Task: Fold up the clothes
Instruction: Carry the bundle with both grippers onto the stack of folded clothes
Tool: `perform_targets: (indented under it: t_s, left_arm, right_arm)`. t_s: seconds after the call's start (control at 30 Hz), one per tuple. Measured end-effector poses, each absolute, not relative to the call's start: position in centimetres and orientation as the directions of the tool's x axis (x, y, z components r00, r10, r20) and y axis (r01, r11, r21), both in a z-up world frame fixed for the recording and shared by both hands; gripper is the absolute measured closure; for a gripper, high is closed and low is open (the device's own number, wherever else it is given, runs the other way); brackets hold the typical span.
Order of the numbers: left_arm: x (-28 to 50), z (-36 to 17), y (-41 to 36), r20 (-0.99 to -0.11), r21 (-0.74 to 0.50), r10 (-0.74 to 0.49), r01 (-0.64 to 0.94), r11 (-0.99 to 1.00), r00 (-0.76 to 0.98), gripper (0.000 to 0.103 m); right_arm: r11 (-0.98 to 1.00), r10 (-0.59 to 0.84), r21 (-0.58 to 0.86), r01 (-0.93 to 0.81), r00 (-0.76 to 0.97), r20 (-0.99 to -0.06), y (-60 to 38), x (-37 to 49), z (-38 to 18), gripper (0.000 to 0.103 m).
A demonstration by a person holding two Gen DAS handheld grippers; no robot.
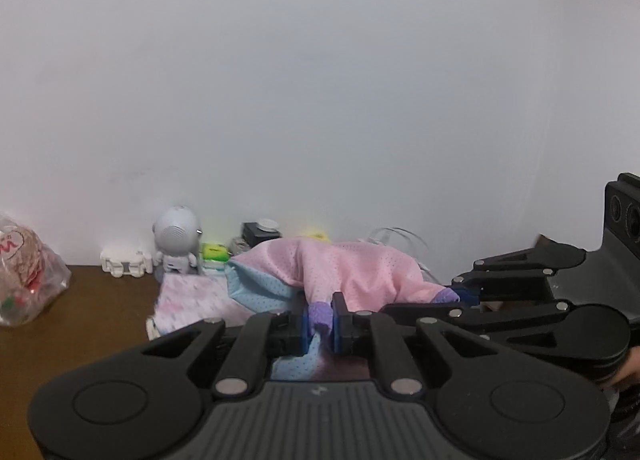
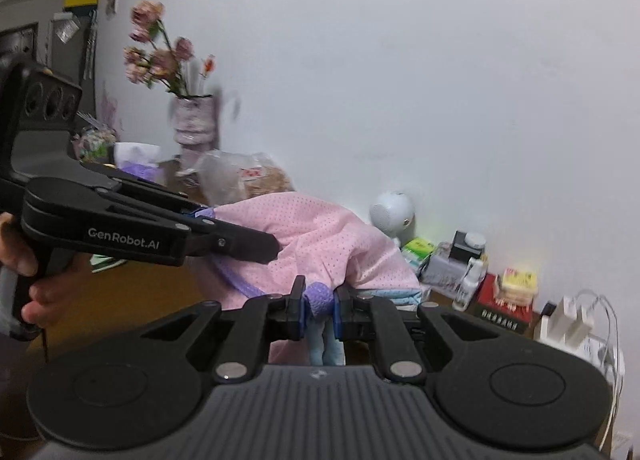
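From the left wrist camera, the left gripper (image 1: 321,320) has its fingers pinching the purple trim of a pink mesh garment (image 1: 344,264), which hangs lifted above the brown table (image 1: 100,300) with a light blue panel showing at its lower left. At three o'clock the right gripper (image 1: 460,296) reaches in from the side, its fingers clamped on another purple-edged corner of the same garment. Under the cloth at nine o'clock lies a pale patterned fabric (image 1: 188,300). Along the white wall (image 1: 320,80) stand a small white astronaut figure (image 1: 178,240), a white blocky toy (image 1: 126,262) to its left, and a clear plastic bag (image 1: 28,272) at the far left edge. From the right wrist camera, the right gripper (image 2: 320,314) has its fingers closed tight on the purple trim, with the pink mesh garment (image 2: 312,240) bunched just above and a blue strip hanging below the fingers. At nine o'clock the left gripper (image 2: 256,246), held by a hand (image 2: 24,260), has its tips buried in the cloth. At eleven o'clock a vase of pink flowers (image 2: 196,120) stands on the table (image 2: 132,292); at three o'clock sit the astronaut figure (image 2: 392,212), a red box (image 2: 504,308) and a white power strip (image 2: 576,328).
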State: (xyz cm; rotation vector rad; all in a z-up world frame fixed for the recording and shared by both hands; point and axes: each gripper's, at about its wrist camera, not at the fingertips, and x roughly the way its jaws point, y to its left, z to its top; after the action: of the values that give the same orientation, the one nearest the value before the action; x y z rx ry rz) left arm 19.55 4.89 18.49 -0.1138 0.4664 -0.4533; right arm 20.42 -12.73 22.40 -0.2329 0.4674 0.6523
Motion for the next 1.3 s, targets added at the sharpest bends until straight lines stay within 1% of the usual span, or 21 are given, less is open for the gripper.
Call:
perform_targets:
  t_s: [0.2, 0.4, 0.7, 0.73, 0.77, 0.8, 0.83, 0.87, 0.9, 0.93, 0.97, 1.0, 1.03, 1.07, 1.1, 1.13, 1.17, 1.2, 1.23, 1.27, 1.3]
  left_arm:
    - [26.9, 17.6, 6.1, -0.431, -0.187, -0.405, 0.359, 0.914, 0.806, 0.095]
    - [33.6, 15.2, 7.1, -0.501, -0.202, -0.384, 0.327, 0.923, 0.776, 0.095]
    - [37.8, 9.8, 7.7, -0.577, -0.193, -0.366, 0.314, 0.930, 0.730, 0.094]
    - [37.9, 9.4, 7.6, -0.586, -0.186, -0.371, 0.326, 0.927, 0.720, 0.091]
    - [37.9, 9.1, 7.6, -0.596, -0.178, -0.372, 0.334, 0.926, 0.712, 0.083]
    - [37.7, 8.9, 7.6, -0.602, -0.164, -0.364, 0.335, 0.928, 0.711, 0.078]
    - [37.4, 9.0, 7.8, -0.601, -0.140, -0.344, 0.328, 0.934, 0.721, 0.057]
    - [36.8, 9.3, 8.1, -0.594, -0.102, -0.313, 0.317, 0.943, 0.741, 0.037]
    - [36.1, 9.8, 8.4, -0.581, -0.056, -0.281, 0.306, 0.950, 0.764, 0.033]
    - [35.4, 10.4, 8.6, -0.563, -0.012, -0.252, 0.298, 0.955, 0.787, 0.033]
    - [35.0, 11.1, 8.6, -0.533, 0.015, -0.231, 0.282, 0.959, 0.814, 0.034]
    - [34.8, 11.7, 8.4, -0.498, 0.022, -0.212, 0.256, 0.966, 0.841, 0.034]
    - [34.6, 12.4, 8.2, -0.461, 0.029, -0.191, 0.230, 0.973, 0.867, 0.039]
    - [34.4, 13.1, 8.0, -0.423, 0.034, -0.170, 0.203, 0.979, 0.890, 0.049]
    - [34.5, 13.5, 7.5, -0.404, 0.035, -0.176, 0.207, 0.978, 0.898, 0.055]
    - [34.9, 13.4, 6.5, -0.420, 0.042, -0.206, 0.245, 0.969, 0.884, 0.068]
    - [35.4, 12.9, 5.6, -0.452, 0.058, -0.217, 0.271, 0.961, 0.865, 0.085]
    - [35.9, 12.0, 5.1, -0.485, 0.076, -0.203, 0.272, 0.959, 0.851, 0.093]
    - [36.3, 10.8, 4.9, -0.518, 0.090, -0.178, 0.260, 0.961, 0.837, 0.098]
    - [36.7, 9.6, 4.8, -0.551, 0.105, -0.152, 0.248, 0.963, 0.821, 0.098]
    - [36.9, 8.5, 4.9, -0.570, 0.113, -0.136, 0.242, 0.964, 0.810, 0.098]
  right_arm:
    - [0.787, 0.522, -0.022, -0.617, 0.684, -0.510, -10.9, 28.8, 21.0, 0.092]
    - [0.800, 0.509, 0.012, -0.600, 0.667, -0.545, -9.1, 35.4, 17.6, 0.092]
    - [0.812, 0.510, 0.116, -0.573, 0.597, -0.620, -9.5, 40.9, 11.8, 0.091]
    - [0.811, 0.509, 0.124, -0.571, 0.587, -0.630, -9.6, 41.1, 11.3, 0.089]
    - [0.815, 0.503, 0.126, -0.565, 0.582, -0.639, -9.7, 41.2, 10.8, 0.084]
    - [0.820, 0.493, 0.124, -0.558, 0.580, -0.648, -9.9, 41.3, 10.5, 0.067]
    - [0.831, 0.473, 0.110, -0.546, 0.588, -0.656, -10.2, 41.1, 10.4, 0.056]
    - [0.845, 0.446, 0.084, -0.529, 0.610, -0.655, -10.6, 40.8, 10.5, 0.042]
    - [0.856, 0.422, 0.048, -0.515, 0.643, -0.639, -11.0, 40.3, 10.9, 0.041]
    - [0.867, 0.398, 0.008, -0.499, 0.682, -0.613, -11.4, 39.7, 11.5, 0.041]
    - [0.877, 0.375, -0.030, -0.480, 0.722, -0.582, -11.9, 39.2, 12.1, 0.041]
    - [0.886, 0.361, -0.056, -0.460, 0.761, -0.539, -12.2, 38.8, 12.9, 0.047]
    - [0.887, 0.374, -0.048, -0.460, 0.775, -0.509, -12.2, 38.8, 13.4, 0.052]
    - [0.887, 0.387, -0.040, -0.460, 0.788, -0.479, -12.2, 38.8, 13.9, 0.065]
    - [0.885, 0.400, -0.032, -0.464, 0.795, -0.456, -12.1, 38.8, 14.3, 0.070]
    - [0.876, 0.414, -0.026, -0.482, 0.778, -0.473, -11.2, 39.1, 13.9, 0.073]
    - [0.866, 0.427, -0.020, -0.499, 0.760, -0.490, -10.3, 39.5, 13.5, 0.079]
    - [0.857, 0.435, -0.020, -0.514, 0.744, -0.508, -9.4, 39.8, 13.0, 0.081]
    - [0.855, 0.417, -0.047, -0.517, 0.738, -0.530, -8.4, 39.8, 12.1, 0.081]
    - [0.857, 0.398, -0.067, -0.512, 0.737, -0.546, -7.8, 39.8, 11.1, 0.083]
    - [0.855, 0.402, -0.051, -0.516, 0.723, -0.562, -7.5, 39.7, 10.1, 0.083]
